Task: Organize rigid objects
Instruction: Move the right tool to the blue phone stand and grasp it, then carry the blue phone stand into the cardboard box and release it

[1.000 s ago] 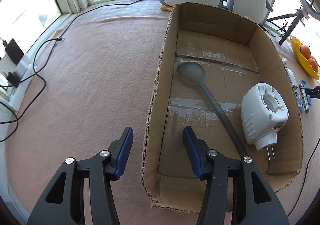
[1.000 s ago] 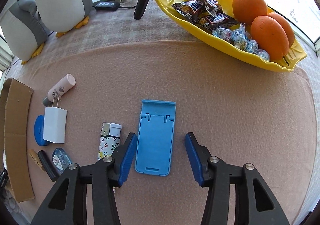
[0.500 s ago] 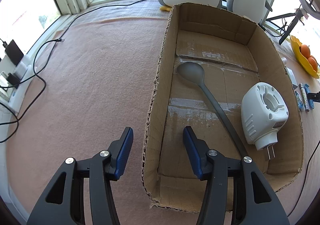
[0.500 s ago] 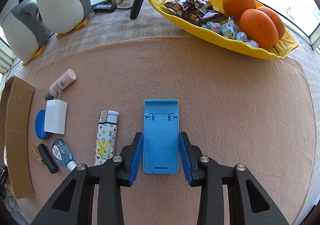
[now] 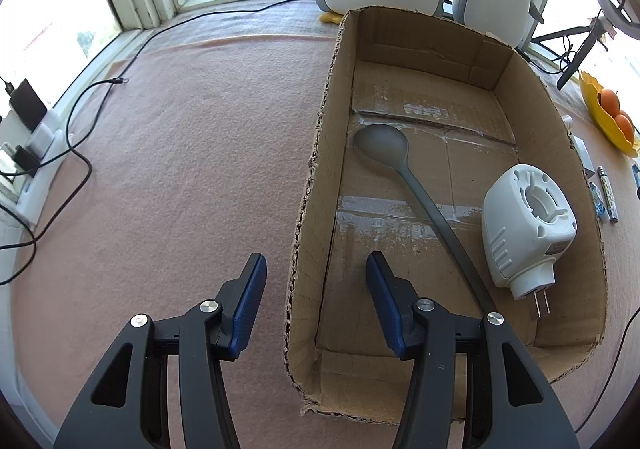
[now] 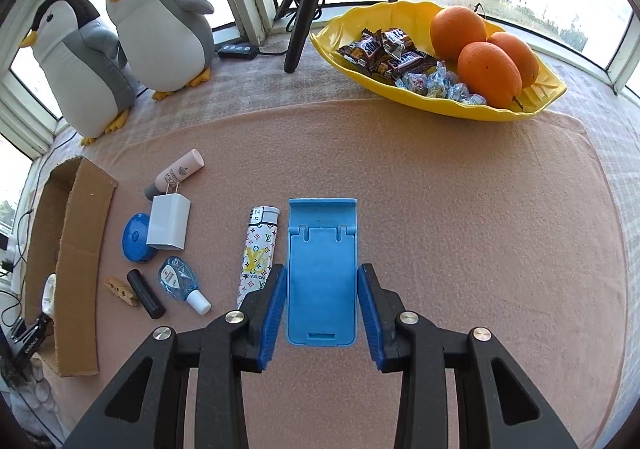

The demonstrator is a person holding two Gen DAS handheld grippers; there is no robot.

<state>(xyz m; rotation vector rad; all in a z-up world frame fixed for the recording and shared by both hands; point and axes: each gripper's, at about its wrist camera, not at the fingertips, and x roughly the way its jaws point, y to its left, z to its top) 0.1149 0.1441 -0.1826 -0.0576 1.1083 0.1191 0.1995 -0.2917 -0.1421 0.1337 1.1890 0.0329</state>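
Note:
A blue phone stand point(image 6: 322, 273) lies between the pads of my right gripper point(image 6: 322, 305), which has closed in on its sides; it looks lifted off the pink cloth. A patterned lighter point(image 6: 258, 249), white charger point(image 6: 168, 222), blue disc point(image 6: 135, 239), pink tube point(image 6: 180, 171), small blue bottle point(image 6: 178, 281), black stick point(image 6: 146, 299) and wooden clothespin point(image 6: 120, 289) lie to the left. My left gripper point(image 5: 316, 305) is open and straddles the left wall of a cardboard box point(image 5: 316, 177). In the box lie a grey spoon point(image 5: 404, 169) and a white plug-in device point(image 5: 526, 225).
Two plush penguins point(image 6: 160, 29) stand at the back. A yellow dish point(image 6: 440, 105) holds oranges and sweets at the back right. A tripod leg point(image 6: 304, 9) stands behind it. Cables point(image 5: 76, 145) run along the left edge by the window.
My right gripper moved forward and closed on the blue phone stand, and the view has risen and tilted up. The left gripper has not moved.

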